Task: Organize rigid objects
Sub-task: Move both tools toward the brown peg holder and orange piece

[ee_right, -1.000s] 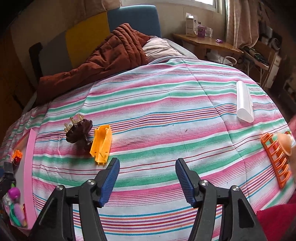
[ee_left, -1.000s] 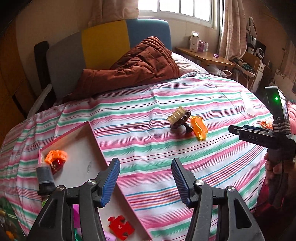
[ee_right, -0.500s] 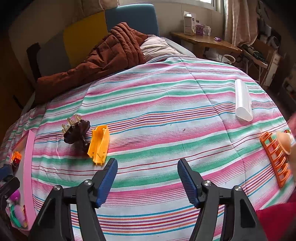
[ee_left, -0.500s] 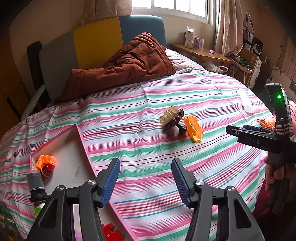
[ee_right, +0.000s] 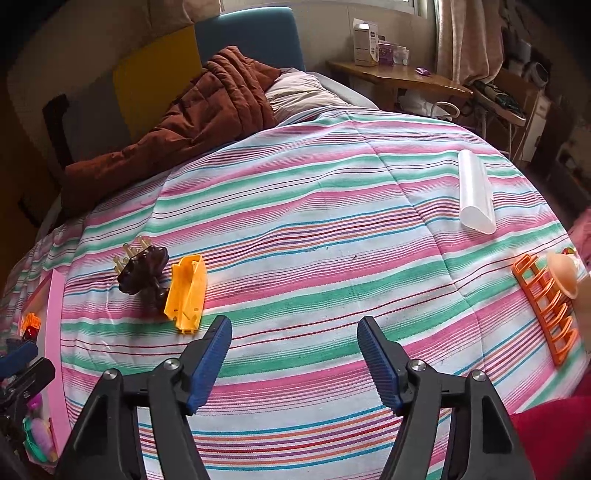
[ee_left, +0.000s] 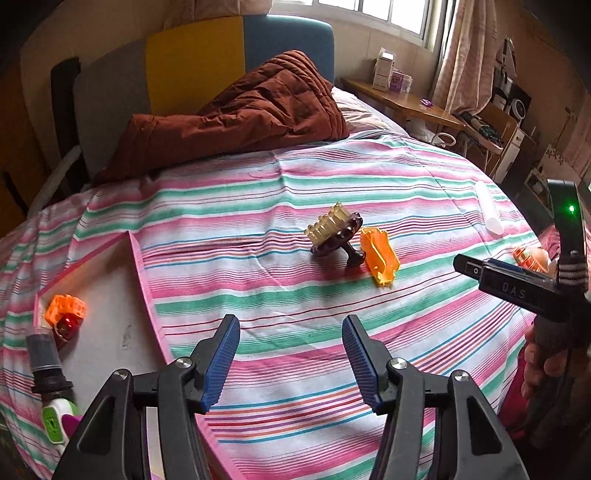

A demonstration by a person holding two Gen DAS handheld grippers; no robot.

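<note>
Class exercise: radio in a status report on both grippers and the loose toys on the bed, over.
Left gripper open, empty. Right gripper open, empty. Brown massage brush touching yellow plastic piece on striped bedspread, uncollected. Nothing blocking them.

I am working in a home bedroom. A bed (ee_left: 295, 192) with a striped sheet fills my view, with a brown quilt (ee_left: 240, 118) and a pillow (ee_right: 303, 96) at its padded headboard (ee_left: 192, 62). Beyond it stand a curtained window (ee_left: 388, 14) and a wooden side counter (ee_left: 406, 103).
</note>
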